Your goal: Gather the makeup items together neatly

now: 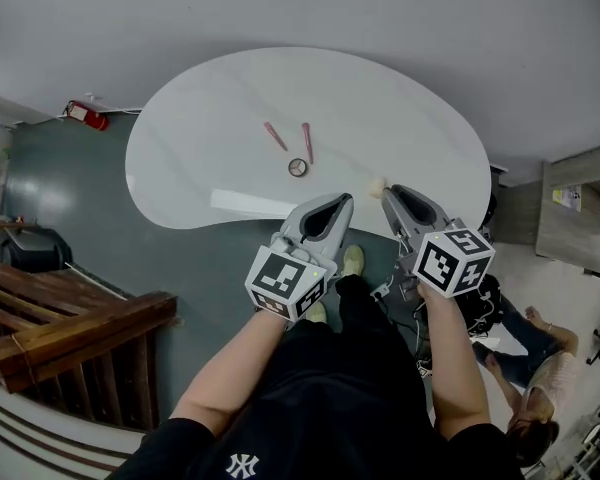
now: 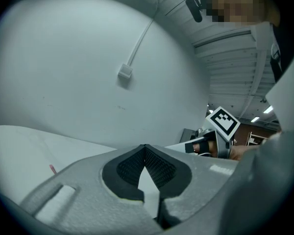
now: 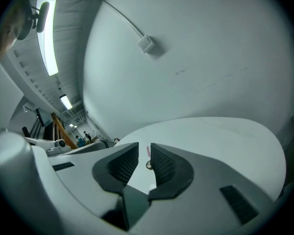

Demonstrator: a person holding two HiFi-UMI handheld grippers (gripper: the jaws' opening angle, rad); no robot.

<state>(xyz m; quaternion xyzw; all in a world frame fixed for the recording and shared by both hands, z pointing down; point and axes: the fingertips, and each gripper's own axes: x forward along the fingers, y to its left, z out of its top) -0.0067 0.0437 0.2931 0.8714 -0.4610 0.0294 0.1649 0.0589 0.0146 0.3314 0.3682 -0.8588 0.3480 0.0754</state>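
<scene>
**Head view, nearest first.** The person's bare forearms (image 1: 230, 378) hold both tools above a grey-green floor (image 1: 100, 218), just short of the table.

- **Left gripper** (image 1: 338, 202), grey with a black-and-white marker cube: jaw tips pressed together, nothing between them.
- **Right gripper** (image 1: 391, 194), same build: jaws a narrow slot apart and empty. In its own view the makeup shows far off through the gap.

Both tools point at the white, kidney-shaped table (image 1: 210, 128).

- At the table's near edge, just beside the right gripper's tip, lies a small cream-coloured rounded item (image 1: 377, 183). It is perhaps a sponge, but too small to identify.
- Further in, near the table's middle, is a small dark round ring-like piece (image 1: 297, 167).
- Just beyond it are a slanted pink stick (image 1: 274, 136) and a straighter pink stick (image 1: 307, 142), apart from each other and splayed in a V.

A plain pale wall (image 1: 280, 8) lies behind.
</scene>
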